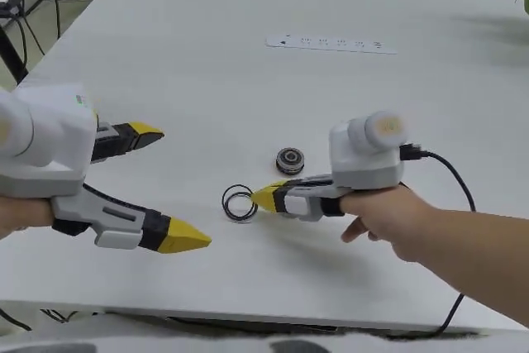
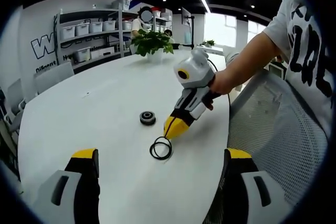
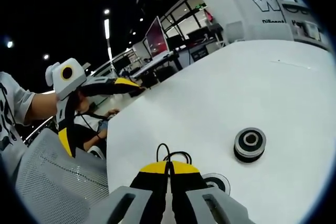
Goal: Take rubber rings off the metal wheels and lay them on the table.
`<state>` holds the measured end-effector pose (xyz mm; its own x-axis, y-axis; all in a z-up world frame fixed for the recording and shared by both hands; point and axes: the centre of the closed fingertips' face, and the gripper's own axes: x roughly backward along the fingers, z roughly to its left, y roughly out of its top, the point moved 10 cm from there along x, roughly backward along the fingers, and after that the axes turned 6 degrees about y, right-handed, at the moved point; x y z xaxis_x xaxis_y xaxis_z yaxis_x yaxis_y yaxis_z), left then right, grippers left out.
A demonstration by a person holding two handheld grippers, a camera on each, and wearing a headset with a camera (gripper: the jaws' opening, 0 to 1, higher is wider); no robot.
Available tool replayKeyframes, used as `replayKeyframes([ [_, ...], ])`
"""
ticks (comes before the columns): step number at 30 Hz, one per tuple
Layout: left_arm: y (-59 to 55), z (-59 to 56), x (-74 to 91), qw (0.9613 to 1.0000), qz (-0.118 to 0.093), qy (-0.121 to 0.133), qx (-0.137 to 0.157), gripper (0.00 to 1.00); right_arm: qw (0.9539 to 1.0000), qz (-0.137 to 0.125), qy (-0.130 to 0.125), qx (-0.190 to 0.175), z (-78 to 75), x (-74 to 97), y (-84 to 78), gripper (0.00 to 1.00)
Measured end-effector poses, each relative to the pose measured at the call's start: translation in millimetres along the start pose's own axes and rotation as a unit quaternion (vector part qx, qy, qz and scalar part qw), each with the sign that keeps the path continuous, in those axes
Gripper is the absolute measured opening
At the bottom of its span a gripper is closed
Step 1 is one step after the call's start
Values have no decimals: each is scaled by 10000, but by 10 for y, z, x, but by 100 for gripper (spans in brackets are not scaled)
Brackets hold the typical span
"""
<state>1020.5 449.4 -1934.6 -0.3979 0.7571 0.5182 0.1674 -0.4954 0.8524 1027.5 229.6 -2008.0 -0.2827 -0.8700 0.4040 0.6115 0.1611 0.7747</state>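
Just ahead of the right tool (image 1: 263,197) lie the rubber rings (image 1: 238,203): thin black loops, overlapping in a small bunch, flat on the white surface (image 1: 207,72). That tool's yellow-tipped jaws are pressed together, with the tips at the near edge of the loops. Whether a loop is nipped between them I cannot tell. In the right gripper view the loops curve up just past the closed tips.

The metal wheel (image 1: 290,159) is a small dark disc with a silvery band around its hub. It lies on its flat face with the hub hole facing up, just beside the right tool and near the rings but apart from them. Rings and wheel are round and lie flat, so neither has a long axis to speak of.

The left tool (image 1: 184,187) is held well apart from the rings, pointing towards the bunch, its jaws spread wide with nothing between them. A white power strip (image 1: 331,43) lies farther back on the surface.
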Motion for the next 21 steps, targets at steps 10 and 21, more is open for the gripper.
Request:
replayKeyframes([
  [10, -7, -3, -1, 10000, 54, -6, -1, 97, 9995, 148, -130, 243, -44, -27, 21, 0],
  [21, -19, -5, -23, 9999, 120, -41, 8, 97, 9979, 314, -203, 537, -65, -42, 27, 2],
])
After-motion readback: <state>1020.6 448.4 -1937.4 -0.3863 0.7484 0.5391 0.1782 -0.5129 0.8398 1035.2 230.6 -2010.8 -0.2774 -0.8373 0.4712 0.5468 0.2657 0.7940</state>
